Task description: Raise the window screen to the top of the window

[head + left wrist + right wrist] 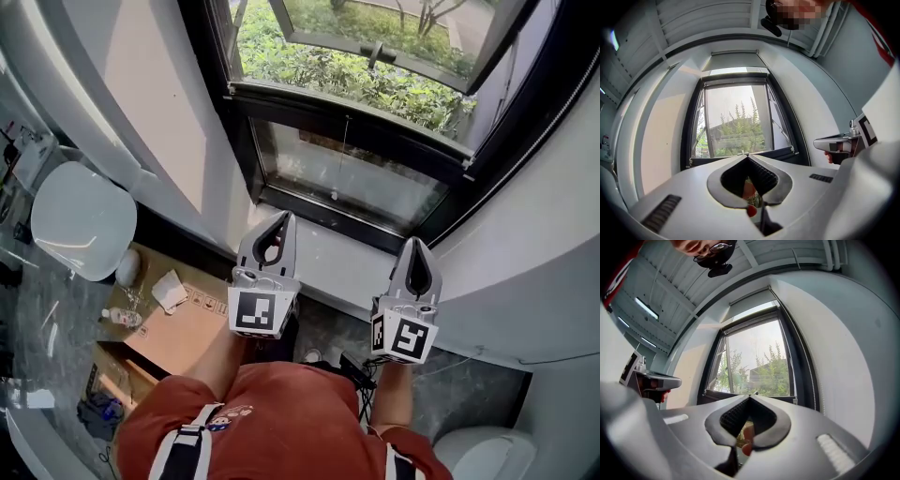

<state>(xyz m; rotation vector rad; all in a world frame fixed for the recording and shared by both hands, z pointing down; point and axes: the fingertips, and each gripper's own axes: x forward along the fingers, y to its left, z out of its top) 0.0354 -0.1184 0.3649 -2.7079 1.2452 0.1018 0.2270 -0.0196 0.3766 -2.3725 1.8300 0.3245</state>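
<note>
Past a red shirt (281,422), left tool (283,220) and right tool (415,246), both closed empty, face the window (352,178).

The floor (469,394) is dark grey, mottled stone. A brown cardboard box (187,333) lies flat on it at the left, close to the wall. A crumpled white paper (170,290) sits on top of the box, and a small clear bottle (122,318) lies at its left edge. A white rounded fixture (82,220) stands further left, and another white fixture (487,453) stands at the lower right. A black cable (356,370) trails across the floor between them.
</note>
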